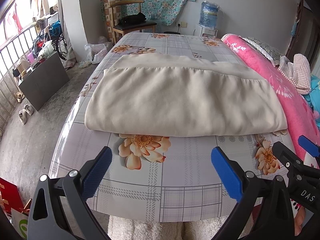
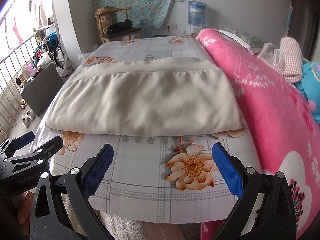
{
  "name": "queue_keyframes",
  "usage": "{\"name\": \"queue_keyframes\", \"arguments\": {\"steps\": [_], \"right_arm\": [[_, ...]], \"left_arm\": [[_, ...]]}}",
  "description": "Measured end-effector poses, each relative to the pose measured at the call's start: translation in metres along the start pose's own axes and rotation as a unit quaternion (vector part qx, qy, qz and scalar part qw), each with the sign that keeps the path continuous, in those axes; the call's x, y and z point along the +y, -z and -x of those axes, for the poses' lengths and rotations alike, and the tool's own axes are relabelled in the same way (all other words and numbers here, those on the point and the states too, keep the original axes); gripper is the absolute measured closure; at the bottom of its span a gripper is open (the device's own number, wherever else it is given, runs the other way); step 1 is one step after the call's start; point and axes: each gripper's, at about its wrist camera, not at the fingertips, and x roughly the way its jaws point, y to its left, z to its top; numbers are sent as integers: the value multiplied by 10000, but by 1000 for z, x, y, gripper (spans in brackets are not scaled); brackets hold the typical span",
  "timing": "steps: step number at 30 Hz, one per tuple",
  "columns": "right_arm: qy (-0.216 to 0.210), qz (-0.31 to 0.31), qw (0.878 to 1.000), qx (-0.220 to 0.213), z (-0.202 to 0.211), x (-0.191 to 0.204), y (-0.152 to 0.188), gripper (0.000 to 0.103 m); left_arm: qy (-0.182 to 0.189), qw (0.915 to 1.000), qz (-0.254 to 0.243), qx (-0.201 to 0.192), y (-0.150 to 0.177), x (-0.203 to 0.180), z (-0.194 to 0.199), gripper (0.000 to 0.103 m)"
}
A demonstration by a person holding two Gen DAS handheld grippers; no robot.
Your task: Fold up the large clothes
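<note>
Daylight is admitted from the window (image 1: 14, 30) at the left, which is blown out to white. The room is evenly and softly lit, with only faint shadows. Strong fisheye bending and dark vignetting are seen at the edges; the centre is rendered slightly soft.

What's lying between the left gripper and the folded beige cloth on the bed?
Only bare bedsheet, printed with an orange flower. The left gripper is open, short of the beige cloth; the left wrist view shows this.
</note>
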Motion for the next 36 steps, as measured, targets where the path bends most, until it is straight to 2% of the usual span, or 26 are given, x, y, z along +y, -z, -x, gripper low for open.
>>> {"name": "queue_keyframes", "arguments": {"steps": [36], "right_arm": [[-33, -10, 10000, 11, -1, 8, 0, 8]], "left_arm": [[5, 10000, -3, 7, -1, 3, -1, 6]]}}
